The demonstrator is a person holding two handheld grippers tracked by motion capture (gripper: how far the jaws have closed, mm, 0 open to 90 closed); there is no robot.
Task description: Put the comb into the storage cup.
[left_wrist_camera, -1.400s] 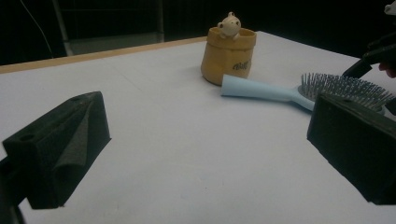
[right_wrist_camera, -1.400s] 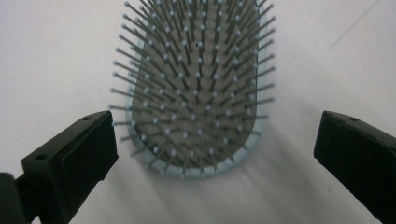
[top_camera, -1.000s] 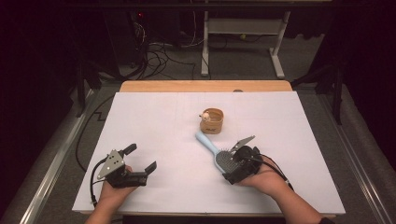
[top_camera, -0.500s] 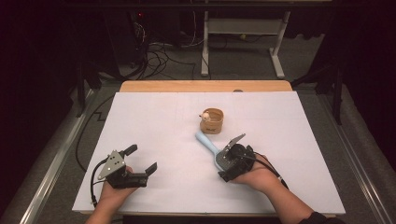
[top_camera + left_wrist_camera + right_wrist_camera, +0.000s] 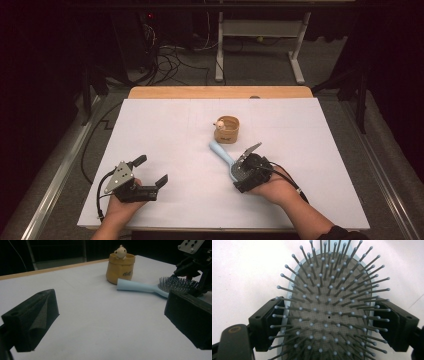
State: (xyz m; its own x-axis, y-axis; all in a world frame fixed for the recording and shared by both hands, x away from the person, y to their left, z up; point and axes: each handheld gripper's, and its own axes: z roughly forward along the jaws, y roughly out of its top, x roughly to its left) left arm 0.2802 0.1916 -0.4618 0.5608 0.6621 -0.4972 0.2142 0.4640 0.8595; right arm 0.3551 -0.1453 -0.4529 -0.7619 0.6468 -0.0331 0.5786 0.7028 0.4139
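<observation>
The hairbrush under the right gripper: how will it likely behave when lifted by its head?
The hairbrush looks like rigid plastic, so probably stiff and light. With the right gripper straddling the head, the long handle may droop. Smooth rim could slip.

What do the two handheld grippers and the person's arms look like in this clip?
Both the left gripper and the right gripper are black, each with two blocky black jaws. The left one carries a grey three-cornered plate with small holes on top. A black cable trails back from each. The forearms look bare, with a dark sleeve edge showing on the right arm.
</observation>
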